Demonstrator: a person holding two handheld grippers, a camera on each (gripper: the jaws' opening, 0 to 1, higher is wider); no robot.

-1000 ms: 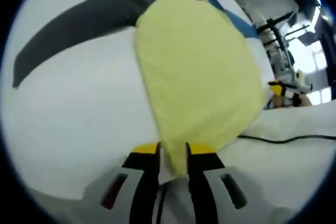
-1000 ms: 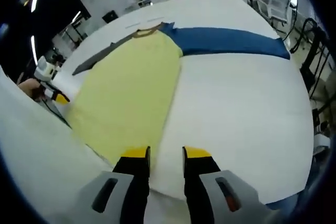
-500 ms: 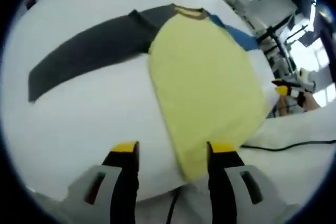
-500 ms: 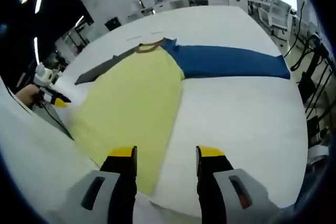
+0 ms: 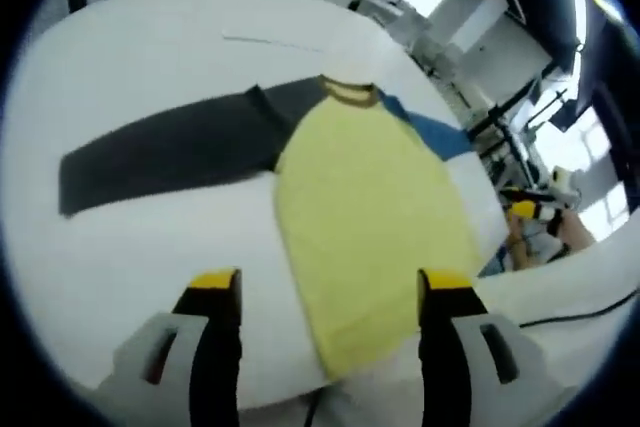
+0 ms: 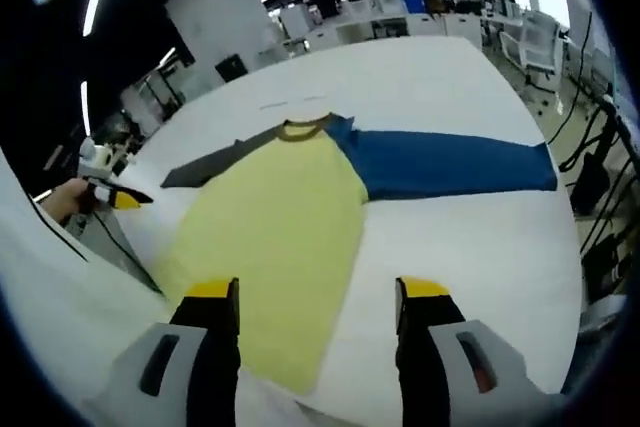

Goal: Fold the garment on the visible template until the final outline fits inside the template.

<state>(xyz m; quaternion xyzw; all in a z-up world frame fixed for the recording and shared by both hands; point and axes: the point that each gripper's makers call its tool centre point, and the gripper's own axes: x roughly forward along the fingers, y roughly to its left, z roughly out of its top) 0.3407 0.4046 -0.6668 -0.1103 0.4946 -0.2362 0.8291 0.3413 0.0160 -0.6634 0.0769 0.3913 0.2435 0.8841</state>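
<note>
I judge the folding barely begun: the shirt (image 6: pixel 290 207) lies spread flat on the white table (image 6: pixel 470 247), both sleeves out, while my left gripper (image 5: pixel 325 292) and right gripper (image 6: pixel 318 302) hover above its hem, jaws apart and empty.

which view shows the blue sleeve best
The right gripper view: the blue sleeve lies flat on the white table, visible whole from shoulder to cuff. In the left gripper view only a short strip of the blue sleeve shows beyond the yellow body, foreshortened and blurred.
</note>
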